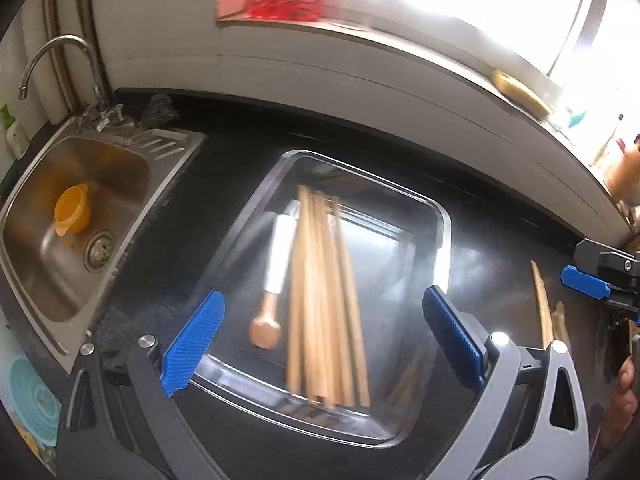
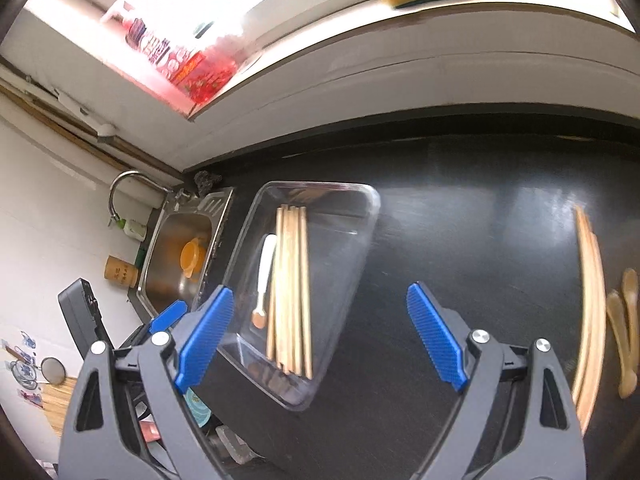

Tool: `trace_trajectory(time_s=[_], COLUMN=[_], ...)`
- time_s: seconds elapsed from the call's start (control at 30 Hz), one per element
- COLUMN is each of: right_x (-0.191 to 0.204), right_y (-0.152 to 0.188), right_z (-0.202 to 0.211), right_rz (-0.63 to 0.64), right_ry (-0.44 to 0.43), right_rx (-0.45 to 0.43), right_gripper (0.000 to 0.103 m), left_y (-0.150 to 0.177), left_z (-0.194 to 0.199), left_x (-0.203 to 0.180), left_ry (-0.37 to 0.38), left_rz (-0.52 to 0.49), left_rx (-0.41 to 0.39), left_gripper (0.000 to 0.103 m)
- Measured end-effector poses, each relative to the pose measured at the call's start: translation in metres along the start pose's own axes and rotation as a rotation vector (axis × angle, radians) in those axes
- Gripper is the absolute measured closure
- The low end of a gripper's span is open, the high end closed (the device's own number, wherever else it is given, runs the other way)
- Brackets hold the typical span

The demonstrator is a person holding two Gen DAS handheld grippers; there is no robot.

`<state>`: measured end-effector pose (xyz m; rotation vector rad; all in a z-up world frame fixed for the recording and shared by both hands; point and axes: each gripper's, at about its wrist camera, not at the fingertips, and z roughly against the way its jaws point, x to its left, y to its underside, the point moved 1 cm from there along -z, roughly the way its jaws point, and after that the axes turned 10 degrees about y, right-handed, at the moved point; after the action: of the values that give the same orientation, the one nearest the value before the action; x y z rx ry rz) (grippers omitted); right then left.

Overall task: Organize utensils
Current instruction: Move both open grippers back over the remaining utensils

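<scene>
1. The clear tray (image 1: 440, 224) sits on the dark counter (image 2: 460, 220) just right of the sink (image 1: 168, 148), and everything below is placed from that tray.
2. Inside the tray, a bundle of wooden chopsticks (image 1: 320, 292) lies lengthwise, with a white-handled spoon (image 1: 276, 264) touching its sink-side edge.
3. Well to the right of the tray, more loose chopsticks (image 2: 588, 296) lie on the counter, with what look like two wooden spoons (image 2: 624, 328) beside them; blur makes their number uncertain.
4. The left gripper (image 1: 316, 344) hangs above the tray's near end with its jaws spread wide and nothing between the pads.
5. The right gripper (image 2: 320, 340) is just right of the tray over bare counter, jaws likewise spread wide and holding nothing.
6. Judged from how things lie, part of the sorting is done and the pieces right of the tray are what remain.
7. Handling, as a judgement: the chopsticks are light, stiff and thin, and smooth enough to roll or slip on the glossy counter. A pinch across the middle of the bundle should keep them level; taken near a tip they would likely swing.
8. The wooden spoons are light and rigid too; the narrow handle near the bowl seems the safest hold.
9. The tray looks light, so a nudge could slide it.
</scene>
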<state>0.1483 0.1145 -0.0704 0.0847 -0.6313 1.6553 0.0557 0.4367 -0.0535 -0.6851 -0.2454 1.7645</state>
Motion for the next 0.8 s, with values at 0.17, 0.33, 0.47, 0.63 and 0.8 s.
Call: trace_trajectory(time_s=[0.17,0.33,0.47,0.63,0.8], right_x=[-0.060,-0.146,-0.225,-0.320,-0.366], right_y=[0.018,0.044,0.076,0.131,0.175], right_z=[0.042,0.083,0.102,0.115,0.120], right_rz=[-0.024,-0.050,-0.086,-0.146,-0.097], right_ry=[0.034,0.133,0.259,0.387,0.496], right_rx=[-0.020,-0.055,-0.050,0.014,0.064], right_gripper=[0.017,0.017,0.017,0.017,0.017], left_y=[0.017,0.052,0.092,0.147,0.181], left_z=[-0.005,-0.022,-0.046,-0.084,-0.107], left_x=[-0.058,-0.139,-0.202,-0.264,-0.292], left_ry=[0.026,0.064,0.076,0.078,0.050], left_rz=[-0.034,-0.127,-0.229,-0.347,-0.398], left_rx=[0.011,0.049,0.093,0.157,0.202], left_gripper=[0.006,0.006,0.006,0.006,0.006])
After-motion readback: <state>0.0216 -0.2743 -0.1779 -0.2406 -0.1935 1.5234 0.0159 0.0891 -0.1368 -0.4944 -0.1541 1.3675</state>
